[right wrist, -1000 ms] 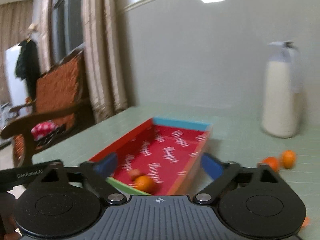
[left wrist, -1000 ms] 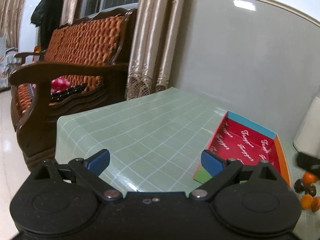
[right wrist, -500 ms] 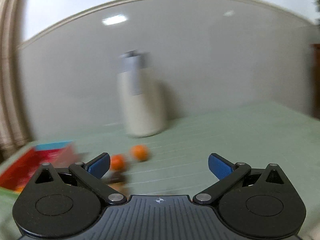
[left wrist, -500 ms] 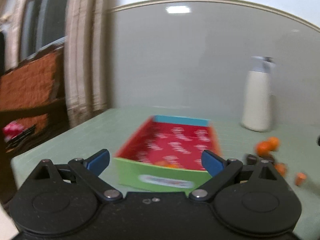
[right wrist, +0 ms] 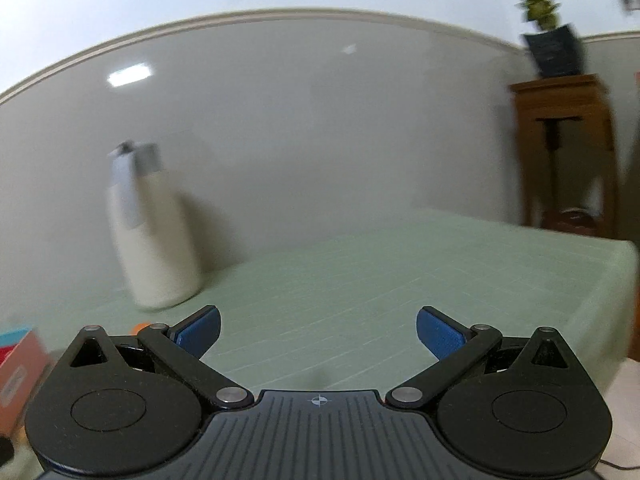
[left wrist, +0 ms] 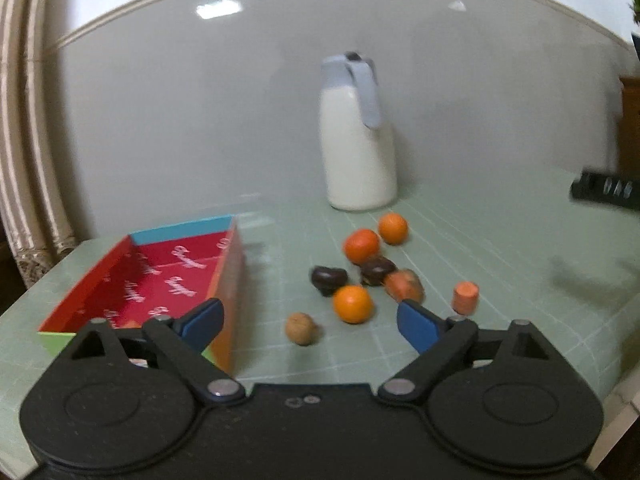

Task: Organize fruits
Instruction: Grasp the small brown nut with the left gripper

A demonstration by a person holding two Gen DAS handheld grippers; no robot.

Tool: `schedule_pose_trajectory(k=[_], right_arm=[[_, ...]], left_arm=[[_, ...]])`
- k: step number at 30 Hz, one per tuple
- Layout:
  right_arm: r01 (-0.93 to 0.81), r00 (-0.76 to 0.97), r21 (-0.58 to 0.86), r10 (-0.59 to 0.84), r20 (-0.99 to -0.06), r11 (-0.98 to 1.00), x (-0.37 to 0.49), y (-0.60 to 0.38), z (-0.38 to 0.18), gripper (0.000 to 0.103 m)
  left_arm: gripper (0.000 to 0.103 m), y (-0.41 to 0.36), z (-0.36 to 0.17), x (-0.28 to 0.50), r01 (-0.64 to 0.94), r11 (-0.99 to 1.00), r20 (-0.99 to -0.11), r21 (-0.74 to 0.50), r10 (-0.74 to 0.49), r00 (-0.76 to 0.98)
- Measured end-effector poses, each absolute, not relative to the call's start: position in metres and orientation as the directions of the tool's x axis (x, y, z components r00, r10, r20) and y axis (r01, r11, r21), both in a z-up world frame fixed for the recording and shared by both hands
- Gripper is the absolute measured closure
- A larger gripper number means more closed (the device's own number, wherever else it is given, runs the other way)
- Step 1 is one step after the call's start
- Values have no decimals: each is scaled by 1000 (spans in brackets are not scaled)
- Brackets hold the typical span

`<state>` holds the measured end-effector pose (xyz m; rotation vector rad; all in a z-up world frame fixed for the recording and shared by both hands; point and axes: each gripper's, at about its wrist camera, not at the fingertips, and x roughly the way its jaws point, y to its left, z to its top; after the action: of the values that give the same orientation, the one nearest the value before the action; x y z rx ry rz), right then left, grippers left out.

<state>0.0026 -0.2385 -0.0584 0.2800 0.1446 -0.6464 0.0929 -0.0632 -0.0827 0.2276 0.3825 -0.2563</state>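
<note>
Just ahead of the left claw (left wrist: 310, 320), whose jaws are closing with nothing yet between them, a walnut (left wrist: 301, 328) and a small orange (left wrist: 353, 304) lie on the bench (left wrist: 500, 256), the box (left wrist: 152, 280) to its left. The orange looks light, round, smooth and likely to roll, so a gentle pinch across its middle seems best; it has no long axis. The right claw (right wrist: 318, 334) stands open and empty over bare bench.
</note>
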Motion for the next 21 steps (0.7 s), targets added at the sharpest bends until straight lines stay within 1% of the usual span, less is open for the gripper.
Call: schedule_pose_trajectory(k=[3, 5, 7, 8, 11, 13, 15, 18, 20, 21], right_arm=[[671, 742, 190, -648, -173, 717, -12, -244, -54, 0], [689, 725, 174, -670, -160, 704, -17, -246, -51, 0], [700, 715, 172, -681, -161, 694, -18, -250, -52, 0], [699, 715, 176, -679, -169, 693, -17, -252, -52, 0], [696, 718, 200, -667, -199, 690, -14, -259, -53, 0], [696, 718, 210, -665, -207, 686, -15, -260, -53, 0], [693, 721, 219, -661, -208, 687, -15, -261, -53, 0], [685, 728, 215, -651, -213, 696, -12, -261, -53, 0], [679, 734, 210, -644, -216, 703, -12, -260, -53, 0], [678, 735, 208, -643, -217, 705, -11, -260, -54, 0]], left_arm=[[22, -71, -89, 103, 308, 938, -428, 161, -215, 878], [33, -72, -93, 114, 319, 939, -463, 132, -226, 857], [41, -72, -96, 121, 316, 941, -485, 121, -222, 846], [42, -73, -99, 124, 307, 943, -492, 125, -210, 845], [42, -71, -101, 128, 261, 955, -494, 144, -159, 855], [43, -69, -101, 131, 241, 959, -495, 147, -140, 858], [45, -67, -102, 134, 228, 962, -493, 149, -128, 861], [50, -66, -104, 142, 225, 964, -504, 139, -127, 854], [58, -65, -105, 147, 223, 966, -512, 130, -127, 849], [59, -64, -106, 149, 220, 968, -516, 125, -126, 848]])
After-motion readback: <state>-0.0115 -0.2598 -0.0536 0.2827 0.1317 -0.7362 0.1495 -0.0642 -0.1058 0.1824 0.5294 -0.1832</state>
